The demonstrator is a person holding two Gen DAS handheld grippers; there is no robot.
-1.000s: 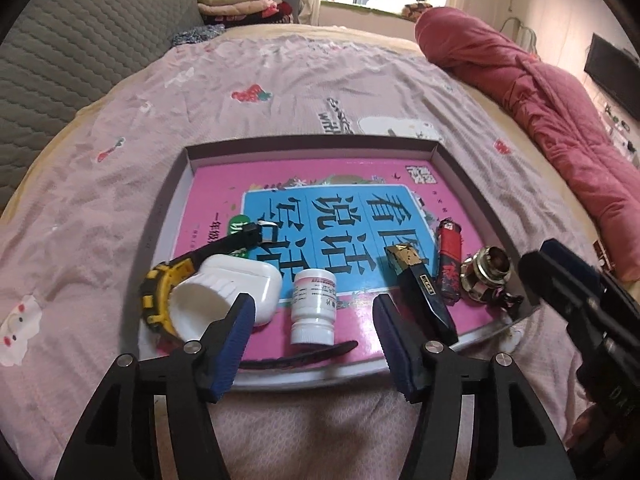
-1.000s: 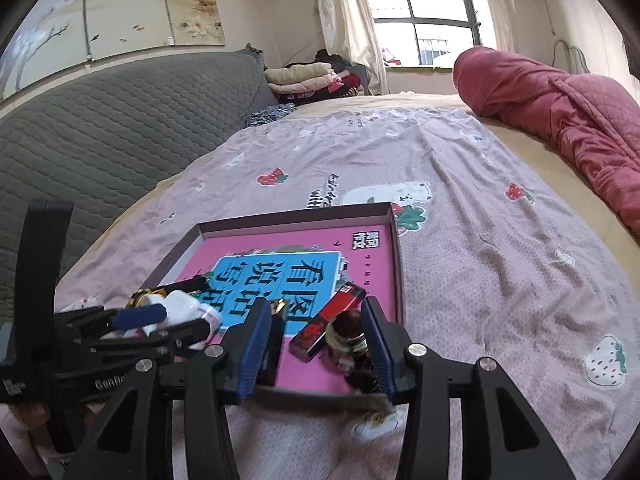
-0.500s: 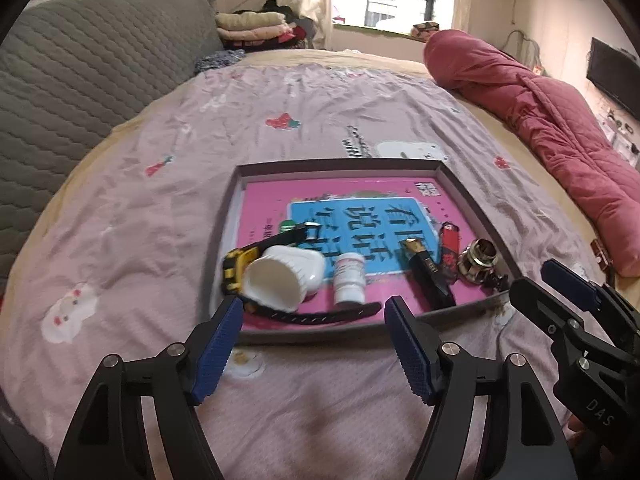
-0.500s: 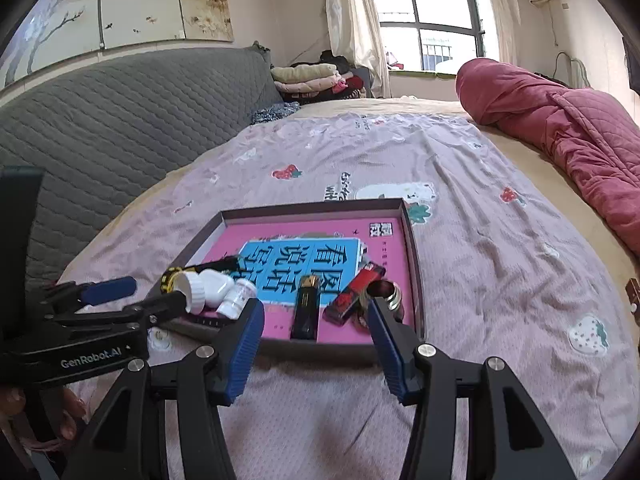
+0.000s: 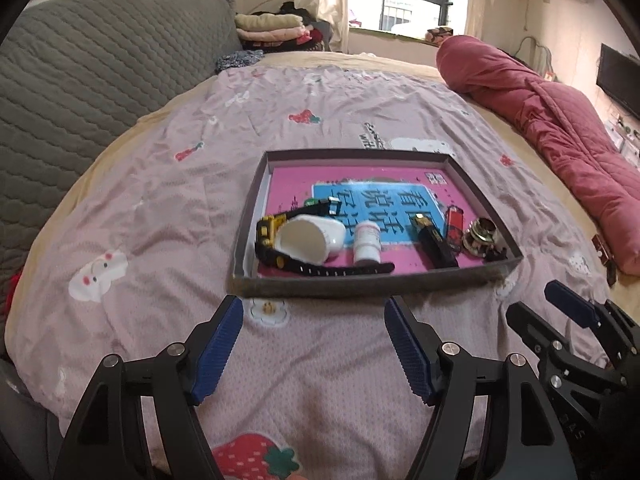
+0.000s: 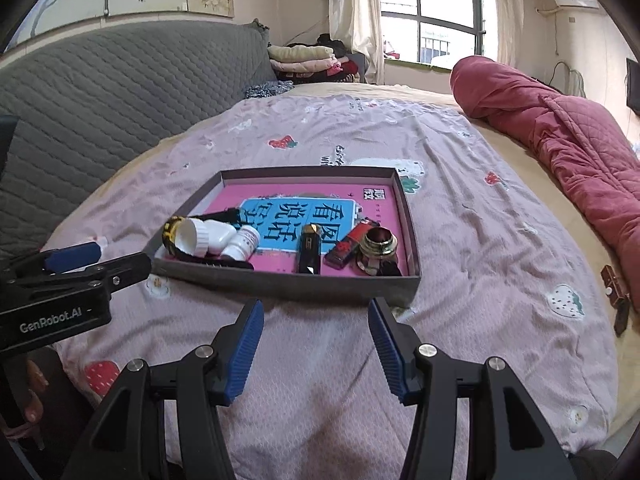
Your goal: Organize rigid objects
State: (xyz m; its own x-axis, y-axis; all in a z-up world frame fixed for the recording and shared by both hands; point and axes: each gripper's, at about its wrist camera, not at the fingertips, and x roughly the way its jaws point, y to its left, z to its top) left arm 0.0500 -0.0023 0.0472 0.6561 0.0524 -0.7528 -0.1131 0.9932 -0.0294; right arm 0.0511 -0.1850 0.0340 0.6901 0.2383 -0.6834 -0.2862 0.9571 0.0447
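Left wrist: tray (image 5: 360,286) beyond empty spread jaws

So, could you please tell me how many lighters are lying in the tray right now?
2. A black lighter lies near the tray's front wall, and a red lighter lies just right of it, beside the metal ring. None seems hidden.

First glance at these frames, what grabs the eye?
The shallow grey cardboard tray with its bright pink and blue printed liner sits mid-bed on the pale pink strawberry-print bedsheet. Small things line its near edge: a tipped white plastic jar at the left, a red lighter toward the right. Nearer the camera, the left claw and the right claw stand open and empty.
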